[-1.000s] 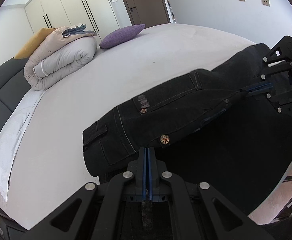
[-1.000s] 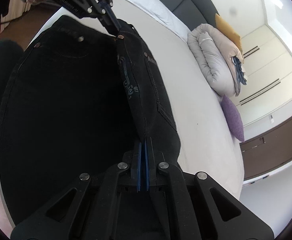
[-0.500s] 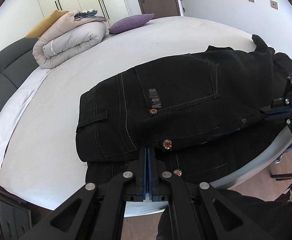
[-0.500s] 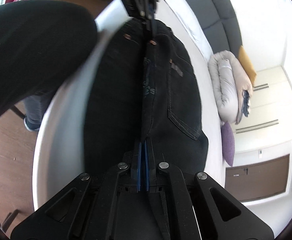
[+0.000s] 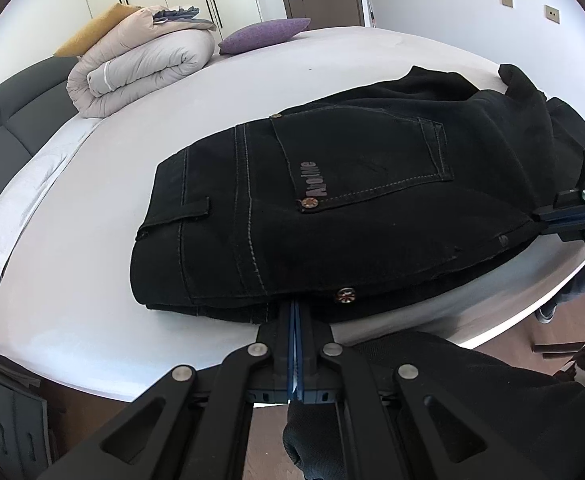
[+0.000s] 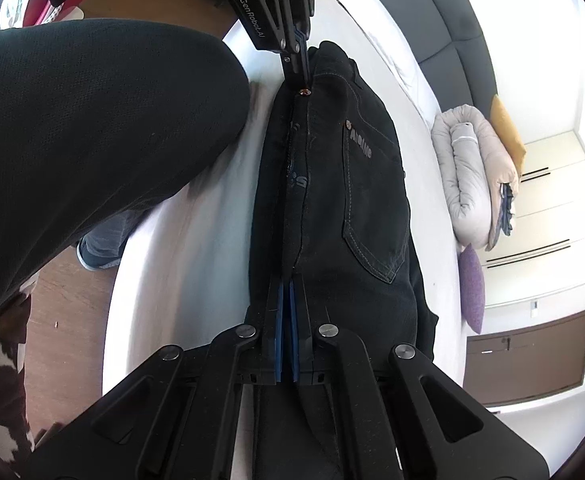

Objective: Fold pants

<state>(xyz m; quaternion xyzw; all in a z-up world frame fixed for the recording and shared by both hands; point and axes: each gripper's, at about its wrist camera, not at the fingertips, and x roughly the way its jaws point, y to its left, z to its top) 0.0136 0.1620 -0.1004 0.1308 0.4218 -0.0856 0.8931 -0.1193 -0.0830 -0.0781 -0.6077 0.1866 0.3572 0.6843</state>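
Black jeans [image 5: 332,208] lie folded lengthwise on the white bed [image 5: 92,312], back pocket up, near the bed's front edge. My left gripper [image 5: 295,308] is shut on the jeans' waist edge by a copper button. My right gripper [image 6: 286,286] is shut on the near edge of the jeans [image 6: 352,208] further down, around the seat. The right gripper also shows at the right in the left wrist view [image 5: 568,216], and the left gripper shows at the top of the right wrist view [image 6: 302,72]. The legs' far ends are hidden.
A rolled beige duvet [image 5: 140,68] and a purple pillow [image 5: 264,34] lie at the bed's far side. A dark headboard [image 5: 8,104] runs along the left. The person's dark-trousered leg [image 6: 84,128] stands against the bed edge over wooden floor [image 6: 64,320].
The lifted half of the jeans has come over and down toward the bed's front edge. It now lies flat on the other half. Both grippers stayed shut on the fabric.
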